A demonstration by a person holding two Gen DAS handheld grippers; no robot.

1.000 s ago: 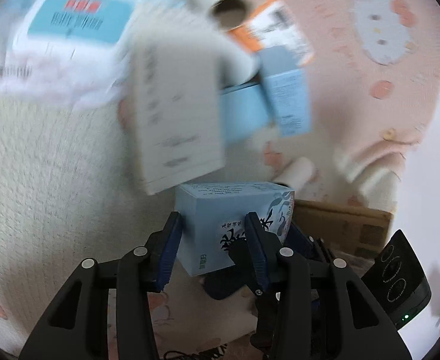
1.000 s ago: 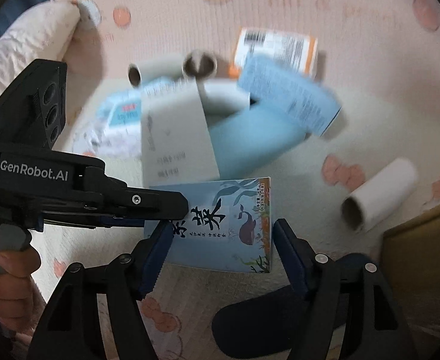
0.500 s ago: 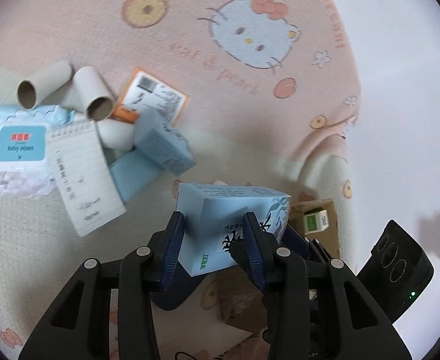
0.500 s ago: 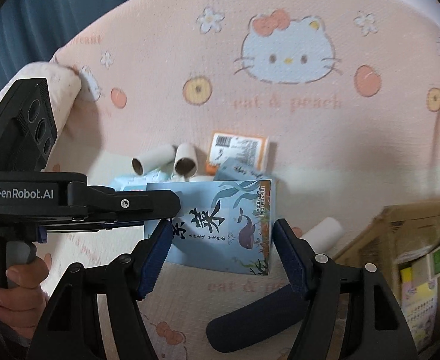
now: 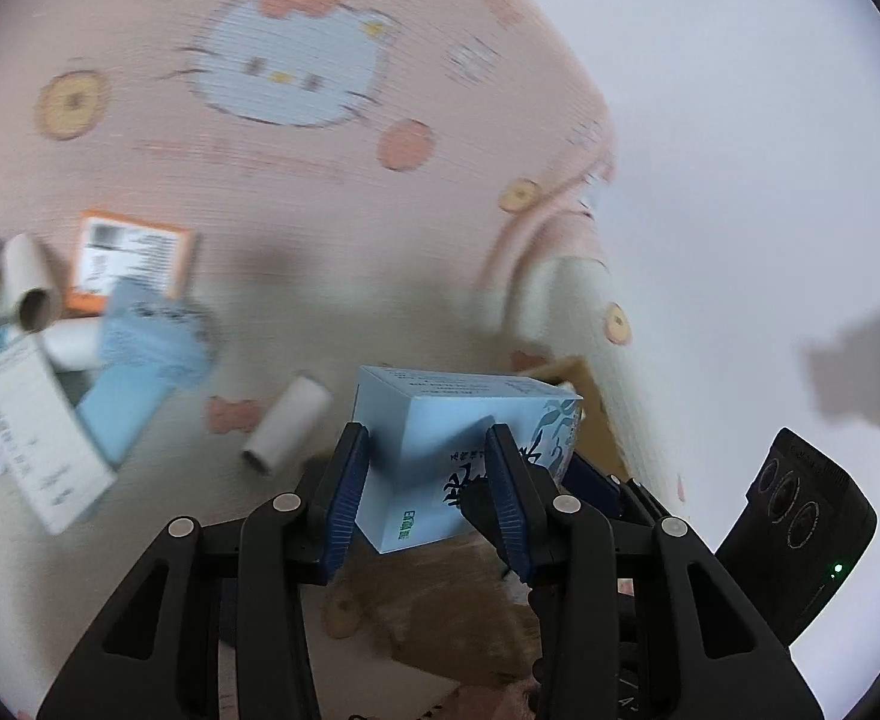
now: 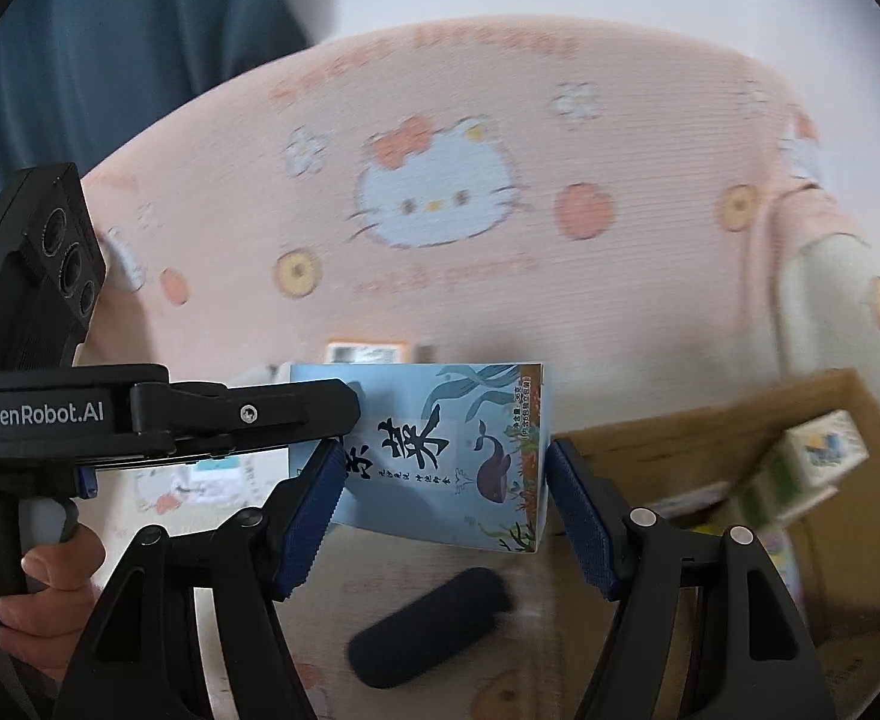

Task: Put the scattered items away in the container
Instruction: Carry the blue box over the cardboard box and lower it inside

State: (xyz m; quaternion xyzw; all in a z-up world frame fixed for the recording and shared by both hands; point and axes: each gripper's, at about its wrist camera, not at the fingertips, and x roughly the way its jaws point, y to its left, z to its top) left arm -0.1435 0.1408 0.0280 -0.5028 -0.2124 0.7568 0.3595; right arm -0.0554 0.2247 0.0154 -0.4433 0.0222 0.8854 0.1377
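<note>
Blue tea box [image 6: 440,450] is held by left gripper [image 5: 428,480] and right gripper [image 6: 440,510], carried aloft; lowering into cardboard box [image 6: 860,420] is judged next.

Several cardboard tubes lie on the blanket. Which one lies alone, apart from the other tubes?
The cardboard tube nearest the held blue box lies alone. The other tubes are bunched at the left by the orange packet.

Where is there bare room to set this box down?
Free: the pink blanket around the cat print, beyond the orange packet; the cream strip between the lone tube and the carton. Crowded: the pile around the notepad, and the packs inside the carton.
</note>
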